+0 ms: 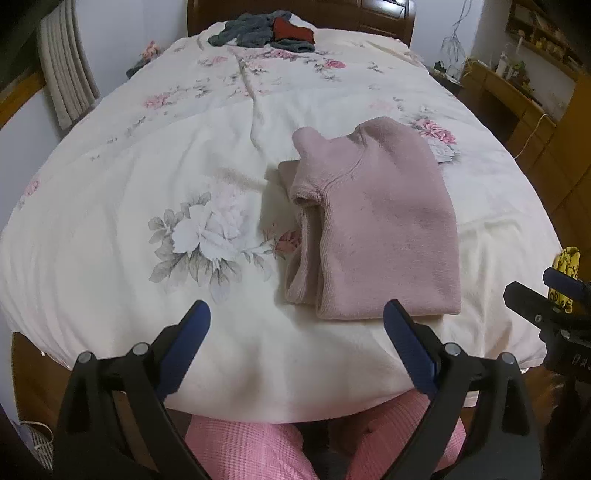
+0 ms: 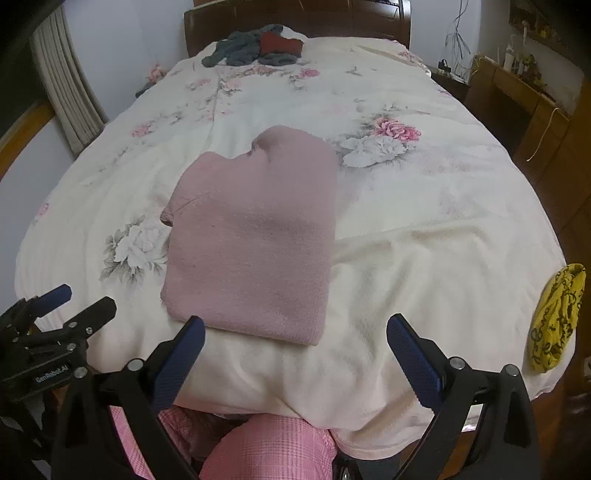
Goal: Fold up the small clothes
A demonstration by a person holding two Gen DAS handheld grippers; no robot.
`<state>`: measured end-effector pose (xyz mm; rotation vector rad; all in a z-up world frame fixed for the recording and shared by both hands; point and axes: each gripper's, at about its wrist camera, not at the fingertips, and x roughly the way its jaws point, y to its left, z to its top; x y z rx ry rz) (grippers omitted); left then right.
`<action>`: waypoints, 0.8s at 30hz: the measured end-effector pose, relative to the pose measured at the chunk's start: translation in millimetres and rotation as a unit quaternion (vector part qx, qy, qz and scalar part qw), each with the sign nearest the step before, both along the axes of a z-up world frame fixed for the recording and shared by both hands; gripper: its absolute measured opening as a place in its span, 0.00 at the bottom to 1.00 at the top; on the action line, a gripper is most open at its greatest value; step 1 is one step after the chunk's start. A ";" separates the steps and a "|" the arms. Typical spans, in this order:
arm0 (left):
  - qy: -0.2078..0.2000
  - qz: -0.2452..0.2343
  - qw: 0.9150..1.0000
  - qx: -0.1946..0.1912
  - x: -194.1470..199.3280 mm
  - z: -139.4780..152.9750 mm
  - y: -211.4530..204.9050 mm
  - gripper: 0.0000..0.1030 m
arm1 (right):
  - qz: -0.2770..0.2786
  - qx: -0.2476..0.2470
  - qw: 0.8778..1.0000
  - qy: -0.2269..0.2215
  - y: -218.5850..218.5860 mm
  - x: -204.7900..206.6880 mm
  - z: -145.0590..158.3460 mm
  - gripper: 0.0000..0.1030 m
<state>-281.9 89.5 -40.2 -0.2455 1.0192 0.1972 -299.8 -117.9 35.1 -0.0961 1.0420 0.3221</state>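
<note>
The pink sweater [image 1: 373, 229] lies folded into a compact rectangle on the floral bedspread [image 1: 147, 166], sleeves tucked, collar end pointing up the bed. It looks like this garment is done, or nearly so: a cuff and an under-layer peek out along its left edge in the left wrist view, so a last tidy may be wanted. At the top of the frame, by the headboard, a pile of grey and red clothes [image 1: 264, 29] sits unfolded, and a yellow patterned item [image 2: 556, 317] rests at the bedspread's right edge in the right wrist view. That appears to be the work left.

The left gripper [image 1: 297, 314] hangs at the bottom centre of its frame, fingers spread wide and holding nothing. The sweater's near hem sits just above and to the right of the gap, close by the right fingertip, not touching it as far as can be seen.

The right gripper [image 2: 295, 326] is likewise spread and empty. In its view the sweater's near edge lies just beyond the left fingertip, reaching into the gap between the fingers from above. The person's pink-trousered knees [image 2: 269, 446] show below the bed's edge.
</note>
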 end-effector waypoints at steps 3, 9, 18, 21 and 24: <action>0.001 -0.002 1.000 0.002 0.1 -0.7 -2.5 0.92 | -0.004 -0.009 1.000 -0.005 -0.2 0.0 0.5 0.96; 0.008 -0.003 1.000 0.005 0.6 -5.0 -4.8 0.92 | -0.012 -0.006 1.000 -0.001 -3.2 2.1 -1.1 0.96; 0.006 -0.010 1.000 0.017 -0.5 -5.2 -11.1 0.92 | -0.015 -0.015 1.000 -0.009 -0.4 0.4 -2.0 0.96; 0.005 -0.009 1.000 0.017 -0.5 -5.1 -10.8 0.92 | -0.015 -0.016 1.000 -0.009 -1.0 1.4 -2.1 0.96; 0.005 -0.008 1.000 0.018 -0.1 -4.9 -9.7 0.92 | -0.016 -0.016 1.000 -0.008 -0.9 1.6 -2.5 0.96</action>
